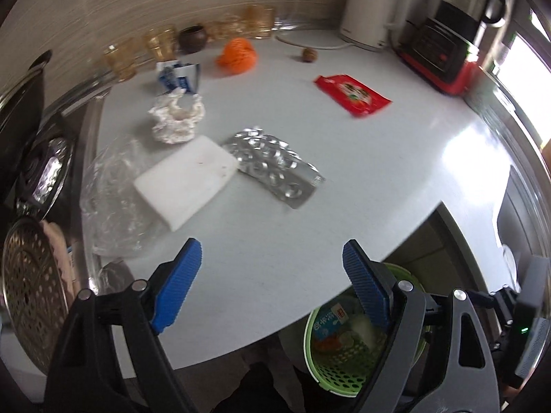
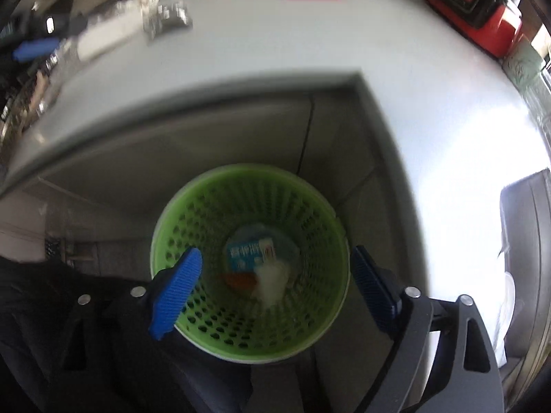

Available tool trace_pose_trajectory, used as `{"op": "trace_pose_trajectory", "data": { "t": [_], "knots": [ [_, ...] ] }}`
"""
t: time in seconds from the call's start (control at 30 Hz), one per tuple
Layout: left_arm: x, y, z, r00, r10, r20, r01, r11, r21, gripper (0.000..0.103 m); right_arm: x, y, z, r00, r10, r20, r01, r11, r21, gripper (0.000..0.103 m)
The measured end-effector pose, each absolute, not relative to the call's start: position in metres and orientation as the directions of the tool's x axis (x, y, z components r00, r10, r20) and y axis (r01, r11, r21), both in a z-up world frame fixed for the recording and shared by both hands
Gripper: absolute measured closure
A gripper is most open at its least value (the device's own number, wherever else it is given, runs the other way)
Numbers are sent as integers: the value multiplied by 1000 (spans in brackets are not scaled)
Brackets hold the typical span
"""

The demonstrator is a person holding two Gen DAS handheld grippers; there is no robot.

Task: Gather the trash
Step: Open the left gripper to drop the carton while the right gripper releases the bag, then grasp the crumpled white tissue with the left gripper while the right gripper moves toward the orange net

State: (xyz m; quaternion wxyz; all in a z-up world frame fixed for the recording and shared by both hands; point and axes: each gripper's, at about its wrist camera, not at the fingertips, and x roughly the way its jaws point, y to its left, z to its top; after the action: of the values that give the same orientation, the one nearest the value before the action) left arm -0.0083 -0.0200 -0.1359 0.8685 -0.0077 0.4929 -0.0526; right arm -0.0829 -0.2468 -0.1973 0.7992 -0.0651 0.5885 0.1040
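My left gripper (image 1: pixel 270 258) is open and empty above the near edge of the white counter (image 1: pixel 378 186). Ahead of it lie a silver blister pack (image 1: pixel 273 165), a white foam block (image 1: pixel 186 180), crumpled foil (image 1: pixel 175 117), a clear plastic bag (image 1: pixel 113 206), a blue-white carton (image 1: pixel 177 75), orange peel (image 1: pixel 237 55) and a red wrapper (image 1: pixel 351 94). My right gripper (image 2: pixel 275 268) is open and empty right above the green perforated bin (image 2: pixel 206 206) on the floor, which holds a blue packet (image 2: pixel 249 253), a white piece and an orange piece. The bin also shows in the left wrist view (image 1: pixel 330 364).
Amber glasses (image 1: pixel 160 43) and a dark bowl (image 1: pixel 193 38) line the back wall. A white kettle (image 1: pixel 373 7) and a red-black appliance (image 1: pixel 444 55) stand at the back right. A stove with a perforated metal lid (image 1: pixel 31 296) is at the left. A small nut (image 1: pixel 307 55) lies near the kettle.
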Motion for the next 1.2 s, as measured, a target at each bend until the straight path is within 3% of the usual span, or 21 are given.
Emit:
{"op": "trace_pose_trajectory", "data": {
  "t": [0.2,0.6,1.2],
  "knots": [
    [-6,-10,-130,528,-58,-847,7,998,-64,19,-41,-247,-142,457,165,-874,-222,973,68,5],
    [-1,24,-128,535,18,-845,-160,984,-80,19,57,-215,-89,590,247,-768,-301,951,74,3],
    [26,38,-138,567,73,-821,-259,961,-93,19,132,-206,-115,533,319,-784,-399,911,100,3]
  ]
}}
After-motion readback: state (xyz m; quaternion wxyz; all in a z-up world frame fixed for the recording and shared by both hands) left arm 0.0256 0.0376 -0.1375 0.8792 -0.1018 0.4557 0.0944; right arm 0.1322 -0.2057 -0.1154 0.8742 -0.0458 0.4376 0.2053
